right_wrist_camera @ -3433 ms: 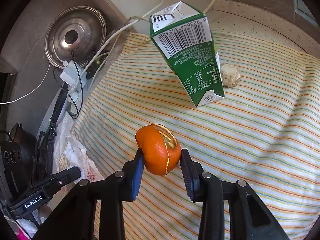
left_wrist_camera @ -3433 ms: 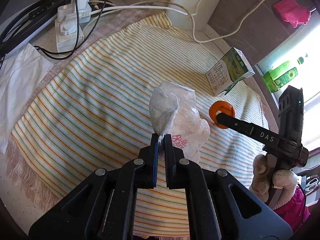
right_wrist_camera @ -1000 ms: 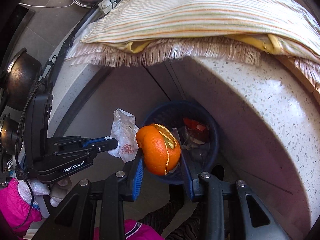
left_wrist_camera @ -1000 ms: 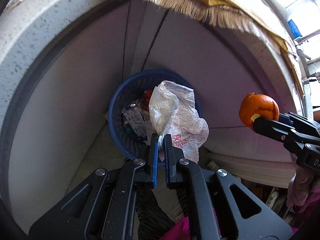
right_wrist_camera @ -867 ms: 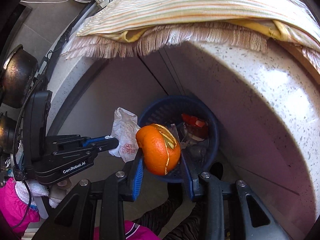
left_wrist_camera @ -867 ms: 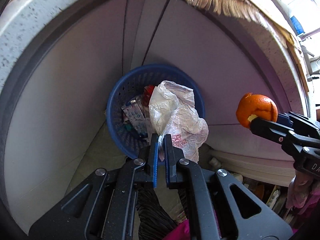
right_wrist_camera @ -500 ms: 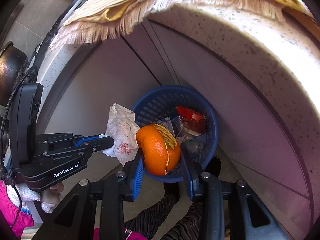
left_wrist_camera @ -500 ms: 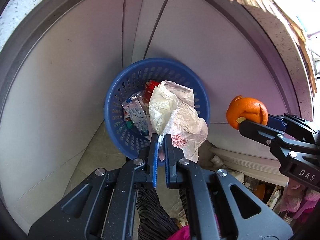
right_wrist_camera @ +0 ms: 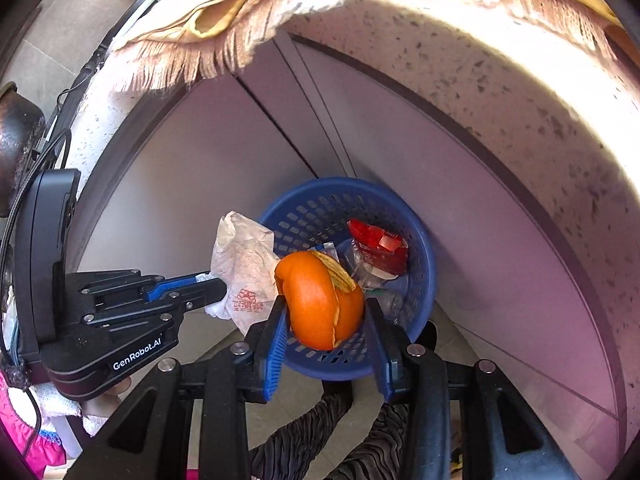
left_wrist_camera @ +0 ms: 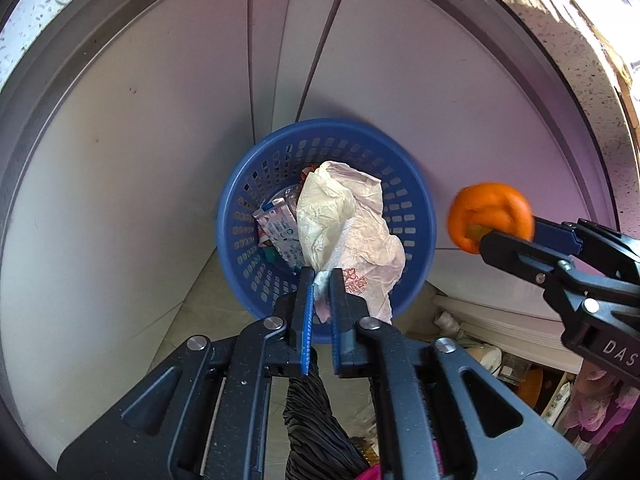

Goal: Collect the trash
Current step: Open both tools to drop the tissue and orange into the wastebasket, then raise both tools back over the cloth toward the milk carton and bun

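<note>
A blue perforated basket stands on the floor under the counter, holding a red wrapper and other packets. Straight above it, my left gripper points down. Its jaws are opening, though the twisted end of a crumpled white plastic bag is still caught between the pads. My right gripper hangs over the basket's near rim, its jaws opening too. A peeled orange skin sits loose between them, tilted and blurred.
Pale cabinet doors curve behind the basket, with the speckled counter edge and the cloth's fringe overhead. The person's dark-trousered legs are below the grippers. Cluttered shelves lie at lower right.
Both grippers sank closer to the basket. The left jaws have parted slightly around the bag. The right jaws have widened, and the orange skin has turned between them.
</note>
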Demonstrator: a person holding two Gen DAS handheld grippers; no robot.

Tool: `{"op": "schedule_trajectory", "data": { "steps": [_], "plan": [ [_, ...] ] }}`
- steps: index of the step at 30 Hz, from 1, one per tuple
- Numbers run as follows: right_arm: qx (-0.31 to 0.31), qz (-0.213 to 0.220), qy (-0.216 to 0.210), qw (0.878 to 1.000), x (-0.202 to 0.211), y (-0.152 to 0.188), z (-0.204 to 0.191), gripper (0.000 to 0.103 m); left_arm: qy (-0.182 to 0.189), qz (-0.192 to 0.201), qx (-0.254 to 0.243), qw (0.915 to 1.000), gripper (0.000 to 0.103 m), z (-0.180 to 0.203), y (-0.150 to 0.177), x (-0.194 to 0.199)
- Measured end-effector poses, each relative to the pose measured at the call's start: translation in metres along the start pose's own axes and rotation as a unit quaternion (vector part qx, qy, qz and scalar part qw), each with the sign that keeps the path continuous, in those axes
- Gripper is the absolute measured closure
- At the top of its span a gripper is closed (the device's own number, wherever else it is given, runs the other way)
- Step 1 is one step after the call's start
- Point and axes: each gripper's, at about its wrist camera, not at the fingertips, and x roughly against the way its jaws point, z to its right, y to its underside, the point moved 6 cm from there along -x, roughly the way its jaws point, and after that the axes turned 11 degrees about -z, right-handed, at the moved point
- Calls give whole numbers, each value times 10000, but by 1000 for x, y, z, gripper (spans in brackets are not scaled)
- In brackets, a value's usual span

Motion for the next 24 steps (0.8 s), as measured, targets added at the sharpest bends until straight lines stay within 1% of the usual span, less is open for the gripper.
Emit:
{"op": "schedule_trajectory", "data": {
  "steps": [1, 2, 3, 4, 6, 8, 11, 16, 23, 24],
  "plan": [
    [-10, 19, -14, 10000, 1, 0, 0, 63, 3, 4, -14, 10000, 85, 1, 0, 0],
    [-13, 30, -21, 10000, 3, -1, 0, 63, -28, 23, -15, 10000, 75, 3, 1, 2],
    [-9, 42, -27, 10000, 4, -2, 1, 62, -76, 48, -14, 10000, 67, 4, 2, 3],
    [-1, 56, -26, 10000, 6, -3, 1, 60, -99, 76, -13, 9999, 64, 5, 2, 4],
    [16, 93, -39, 9999, 9, -4, 1, 54, -98, 79, -7, 9999, 64, 5, 3, 5],
    [28, 116, -62, 9999, 13, -5, 0, 52, -119, 92, -4, 9999, 64, 5, 4, 7],
    [43, 148, -82, 9998, 18, -6, 0, 46, -142, 106, -16, 9998, 64, 4, 4, 11],
    [93, 174, -124, 9997, 25, -5, -2, 44, -163, 169, 18, 9997, 64, 2, 3, 18],
    [294, 324, -144, 9989, 48, -4, -10, 36, -112, 321, 122, 9993, 63, -4, -1, 38],
    [333, 359, -143, 9987, 53, -3, -11, 34, -95, 353, 135, 9992, 62, -5, -1, 42]
  ]
}}
